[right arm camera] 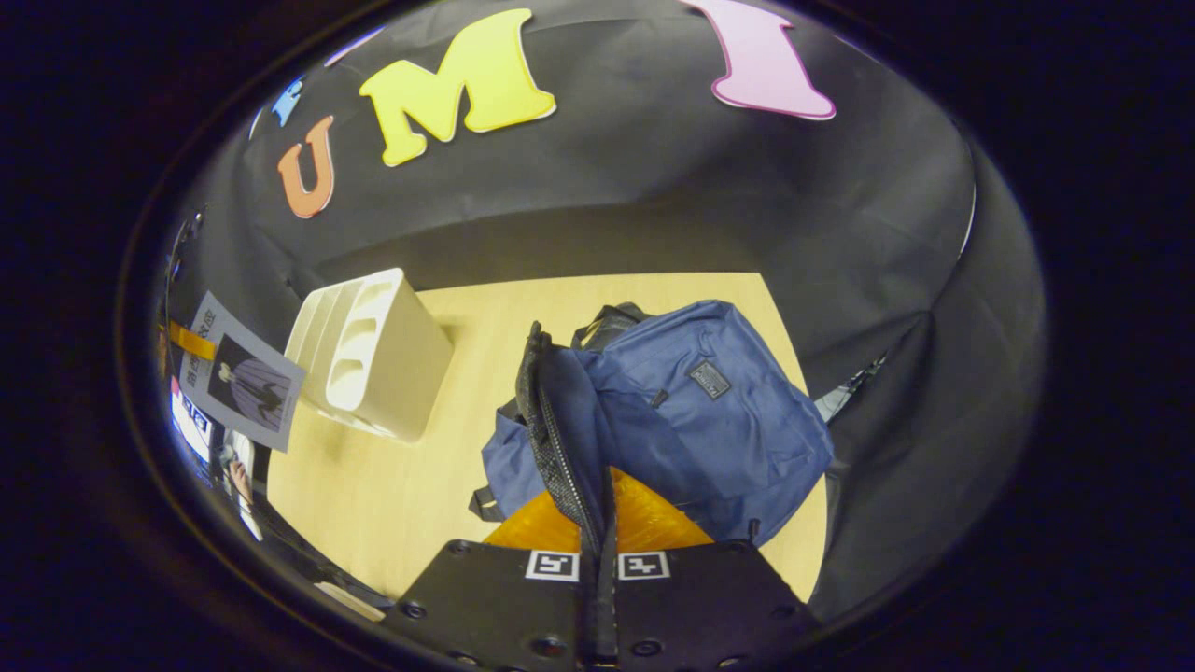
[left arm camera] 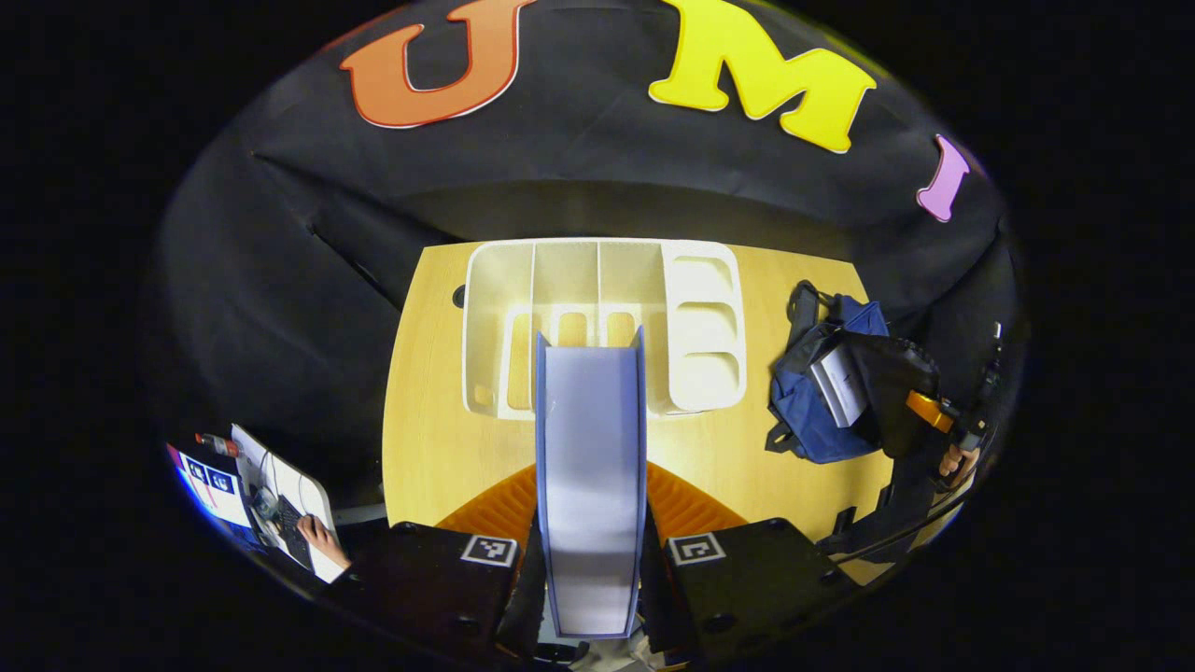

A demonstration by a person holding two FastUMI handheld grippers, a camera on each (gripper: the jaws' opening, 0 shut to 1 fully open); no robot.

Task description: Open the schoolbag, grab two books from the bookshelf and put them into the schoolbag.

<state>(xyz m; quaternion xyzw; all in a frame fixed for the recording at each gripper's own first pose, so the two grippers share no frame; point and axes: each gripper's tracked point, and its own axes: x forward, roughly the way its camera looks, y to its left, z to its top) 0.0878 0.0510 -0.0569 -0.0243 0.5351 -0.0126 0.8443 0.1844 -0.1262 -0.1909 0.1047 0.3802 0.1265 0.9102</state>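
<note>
left gripper (left arm camera: 591,560) around book (left arm camera: 590,467), before bookshelf (left arm camera: 602,322)

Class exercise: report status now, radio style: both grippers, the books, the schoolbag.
Left gripper shut on book, held before the empty bookshelf. Right gripper shut on flap, holding schoolbag open. One book inside. Path looks clear.

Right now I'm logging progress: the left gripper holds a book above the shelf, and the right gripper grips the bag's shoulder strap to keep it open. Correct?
Not quite. The right gripper pinches the zippered edge of the bag, not a shoulder strap; the right gripper view shows this. The left gripper does hold a book above the shelf.
</note>
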